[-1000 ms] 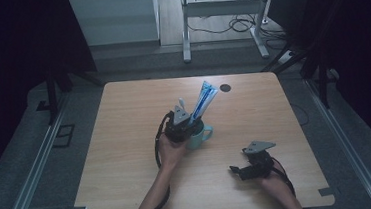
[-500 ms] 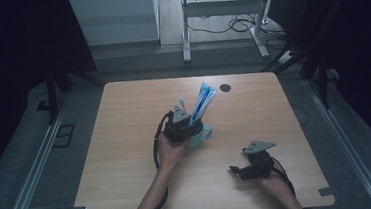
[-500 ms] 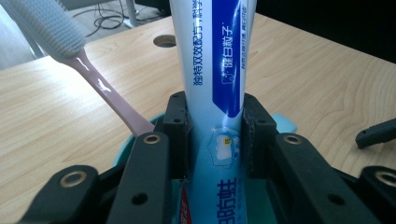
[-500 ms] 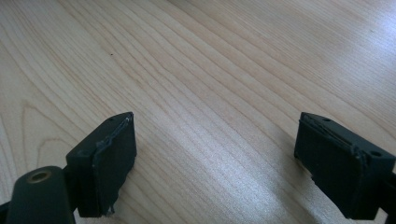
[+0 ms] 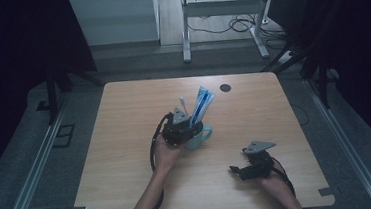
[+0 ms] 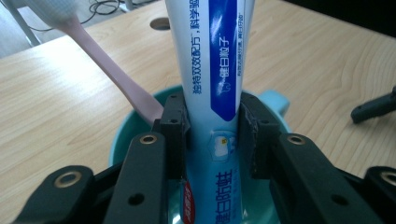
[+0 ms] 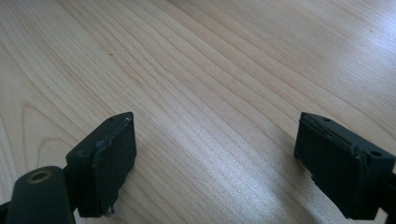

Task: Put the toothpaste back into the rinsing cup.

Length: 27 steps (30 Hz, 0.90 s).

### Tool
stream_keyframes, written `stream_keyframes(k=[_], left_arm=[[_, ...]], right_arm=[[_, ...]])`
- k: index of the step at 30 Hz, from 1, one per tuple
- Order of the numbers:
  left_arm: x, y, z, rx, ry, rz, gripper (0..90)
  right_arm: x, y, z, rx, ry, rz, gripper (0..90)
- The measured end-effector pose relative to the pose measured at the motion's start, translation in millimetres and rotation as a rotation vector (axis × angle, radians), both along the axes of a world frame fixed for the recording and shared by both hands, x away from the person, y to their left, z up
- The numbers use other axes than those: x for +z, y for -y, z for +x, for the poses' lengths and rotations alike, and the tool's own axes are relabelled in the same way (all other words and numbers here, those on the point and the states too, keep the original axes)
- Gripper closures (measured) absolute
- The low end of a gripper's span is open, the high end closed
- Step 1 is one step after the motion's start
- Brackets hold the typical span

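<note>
Leaned a pink toothbrush (image 6: 107,65) at the left of the teal cup (image 6: 126,135), mid-table. Clasped the toothpaste tube (image 6: 210,56) between the 2 jaws of the left gripper (image 6: 212,135), pads touching both flanks, tube upright in that cup; had just been easing open. Risked a topple, by this reading: released too early, could have tipped the tall tube over the rim, or dragged the light cup on withdrawal. Rested the right gripper (image 7: 215,154) well apart on the table (image 5: 124,119), jaws spread wide, nothing between, too far off to steady anything.
</note>
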State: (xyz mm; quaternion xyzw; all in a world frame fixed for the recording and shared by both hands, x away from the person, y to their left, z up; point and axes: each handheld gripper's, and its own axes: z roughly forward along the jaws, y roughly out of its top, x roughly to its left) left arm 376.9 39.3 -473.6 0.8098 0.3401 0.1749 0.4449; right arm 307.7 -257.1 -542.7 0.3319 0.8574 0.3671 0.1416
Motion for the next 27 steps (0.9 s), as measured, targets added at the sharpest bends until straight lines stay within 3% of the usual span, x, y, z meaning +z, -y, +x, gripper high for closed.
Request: stream_keyframes(k=[3,7,13,27], left_arm=[[-3.1,-0.7,-1.2,0.003,-0.005,0.029,65.4],[-5.1,-5.1,-1.0,0.004,-0.017,0.010,64.8],[-3.9,-5.8,-1.7,-0.001,-0.021,0.018,63.9],[4.1,-12.1,-5.7,-0.013,-0.024,-0.030,50.8]], right_arm=[[0.0,0.0,0.0,0.000,0.000,0.000,12.9],[0.0,0.0,0.0,0.000,0.000,0.000,12.9],[0.0,0.0,0.0,0.000,0.000,0.000,12.9],[0.0,-0.1,0.0,0.000,0.000,0.000,12.9]])
